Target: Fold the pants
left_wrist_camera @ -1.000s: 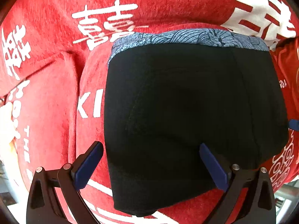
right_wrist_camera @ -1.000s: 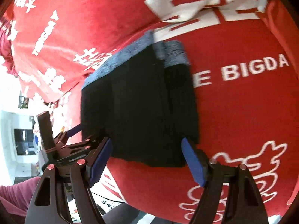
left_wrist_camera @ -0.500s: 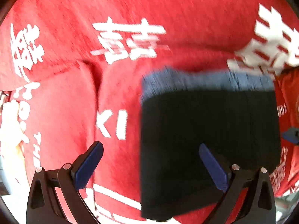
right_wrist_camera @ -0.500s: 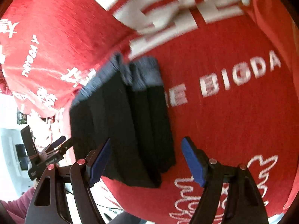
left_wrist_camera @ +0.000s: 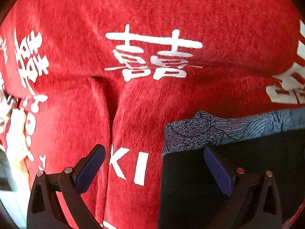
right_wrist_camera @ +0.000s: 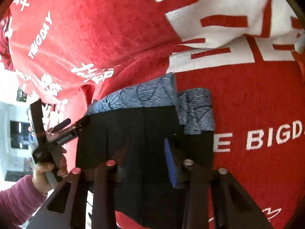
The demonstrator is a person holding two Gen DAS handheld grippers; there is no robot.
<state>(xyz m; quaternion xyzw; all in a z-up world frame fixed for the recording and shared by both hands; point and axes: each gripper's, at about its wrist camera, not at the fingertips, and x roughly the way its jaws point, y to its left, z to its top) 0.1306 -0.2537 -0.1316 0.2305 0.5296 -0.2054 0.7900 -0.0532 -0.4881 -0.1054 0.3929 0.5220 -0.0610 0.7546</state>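
Observation:
The folded black pants [left_wrist_camera: 247,162] with a blue patterned waistband [left_wrist_camera: 219,129] lie on a red blanket [left_wrist_camera: 152,9]. In the left wrist view they sit at the lower right. My left gripper [left_wrist_camera: 154,164] is open and empty; its right finger [left_wrist_camera: 217,169] is over the pants' left edge. In the right wrist view the pants [right_wrist_camera: 124,133] fill the lower middle. My right gripper [right_wrist_camera: 146,164] has narrowed over the black cloth, its fingers [right_wrist_camera: 170,162] pressed into the fabric. The left gripper also shows in the right wrist view [right_wrist_camera: 57,131], at the pants' left side.
The red blanket [right_wrist_camera: 114,28] with white lettering covers the whole surface and has a raised fold [left_wrist_camera: 110,105] left of the pants. A person's hand in a pink sleeve [right_wrist_camera: 19,196] holds the left gripper. A bright room lies beyond the blanket's left edge.
My left gripper has moved left, off the pants. My right gripper has moved in over the pants and its fingers have come closer together on the cloth.

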